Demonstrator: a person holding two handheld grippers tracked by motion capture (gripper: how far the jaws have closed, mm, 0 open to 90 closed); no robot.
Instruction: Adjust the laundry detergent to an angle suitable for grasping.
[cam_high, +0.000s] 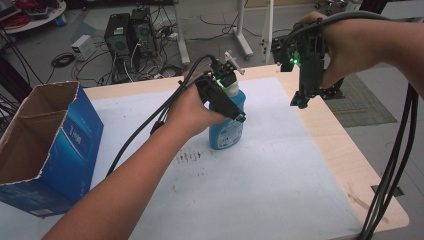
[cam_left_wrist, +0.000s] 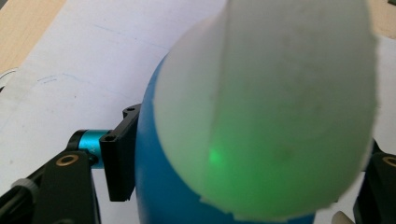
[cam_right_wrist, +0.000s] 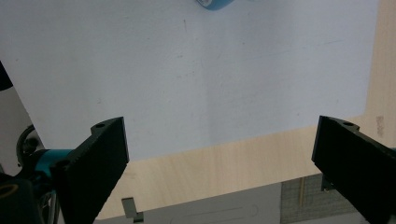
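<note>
1. White sheet (cam_high: 260, 165) covering a pale wooden table (cam_high: 350, 150); open blue cardboard box (cam_high: 45, 150) at near left.
2. Left gripper (cam_high: 227, 102): jaws clamped on the upright blue plastic bottle with white cap (cam_high: 227, 125), mid-table.
3. Right gripper (cam_high: 302, 97): jaws apart, empty, above the far right edge.

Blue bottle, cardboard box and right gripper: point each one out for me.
blue bottle (cam_high: 226, 134), high view, on its lower labelled body.
cardboard box (cam_high: 75, 145), high view, on its blue outer side wall.
right gripper (cam_right_wrist: 219, 172), right gripper view, midway between its two black jaws.
</note>
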